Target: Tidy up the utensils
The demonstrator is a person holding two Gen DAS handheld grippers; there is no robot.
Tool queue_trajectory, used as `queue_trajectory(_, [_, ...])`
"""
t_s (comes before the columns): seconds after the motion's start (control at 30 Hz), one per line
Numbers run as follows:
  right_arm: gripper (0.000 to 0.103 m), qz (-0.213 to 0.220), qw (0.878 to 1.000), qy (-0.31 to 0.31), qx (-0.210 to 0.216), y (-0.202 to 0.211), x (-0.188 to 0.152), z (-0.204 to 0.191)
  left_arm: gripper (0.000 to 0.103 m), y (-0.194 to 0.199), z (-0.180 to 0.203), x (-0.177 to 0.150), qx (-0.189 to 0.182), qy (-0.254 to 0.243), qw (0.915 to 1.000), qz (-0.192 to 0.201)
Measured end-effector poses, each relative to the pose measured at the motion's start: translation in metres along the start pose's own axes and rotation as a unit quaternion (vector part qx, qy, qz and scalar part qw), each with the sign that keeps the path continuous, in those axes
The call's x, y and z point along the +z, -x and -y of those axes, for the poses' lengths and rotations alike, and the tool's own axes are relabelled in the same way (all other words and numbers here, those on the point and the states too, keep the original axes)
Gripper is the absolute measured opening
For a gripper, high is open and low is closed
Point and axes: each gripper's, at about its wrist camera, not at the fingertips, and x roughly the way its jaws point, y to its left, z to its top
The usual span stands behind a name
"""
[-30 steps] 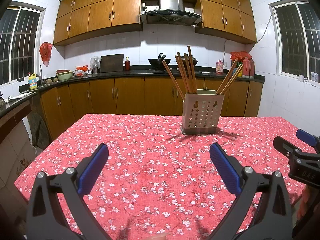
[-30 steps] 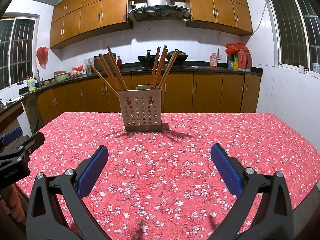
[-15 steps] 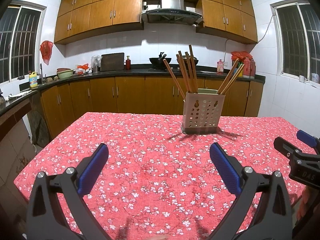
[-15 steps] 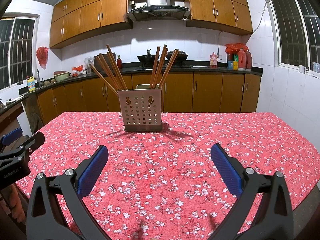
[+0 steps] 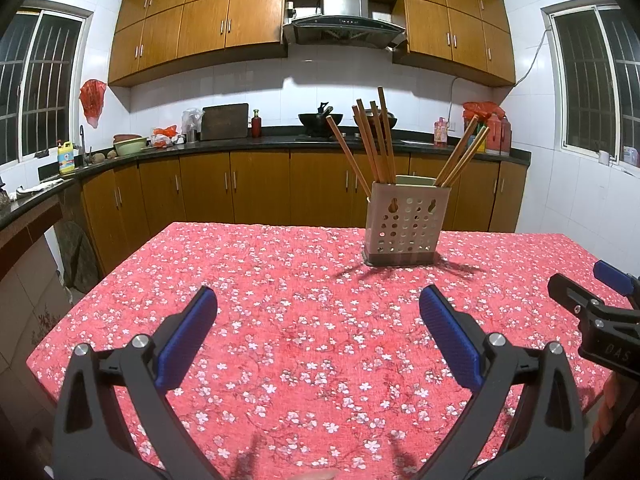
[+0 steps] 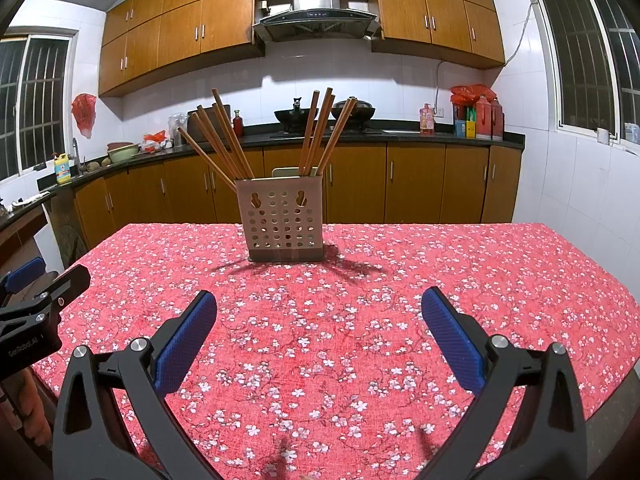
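Observation:
A beige perforated utensil holder (image 5: 403,226) stands on the red floral tablecloth (image 5: 304,320), far centre-right in the left wrist view and centre-left in the right wrist view (image 6: 284,220). Several brown chopsticks (image 5: 374,140) stand in it, fanned in two groups; they also show in the right wrist view (image 6: 316,132). My left gripper (image 5: 318,328) is open and empty above the cloth, well short of the holder. My right gripper (image 6: 320,332) is open and empty too. Each gripper shows at the edge of the other's view.
The table edges fall off at left (image 5: 92,296) and right (image 6: 592,276). Behind the table run wooden base cabinets and a dark counter (image 5: 240,144) with a wok, bottles and bowls. Windows are on both side walls.
The left wrist view has tilted up or pulled back slightly, so the holder sits a little higher in it. The right gripper and the chopsticks have not moved.

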Motion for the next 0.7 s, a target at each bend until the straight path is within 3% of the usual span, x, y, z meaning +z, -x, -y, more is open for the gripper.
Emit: queue_trajectory(0.7, [0.101,-0.001,1.000,-0.002,0.000,-0.0005,-0.0008,-0.0007,0.099,-0.0028,0.0006,-0.0019,-0.001,0.001,1.0000,-0.003])
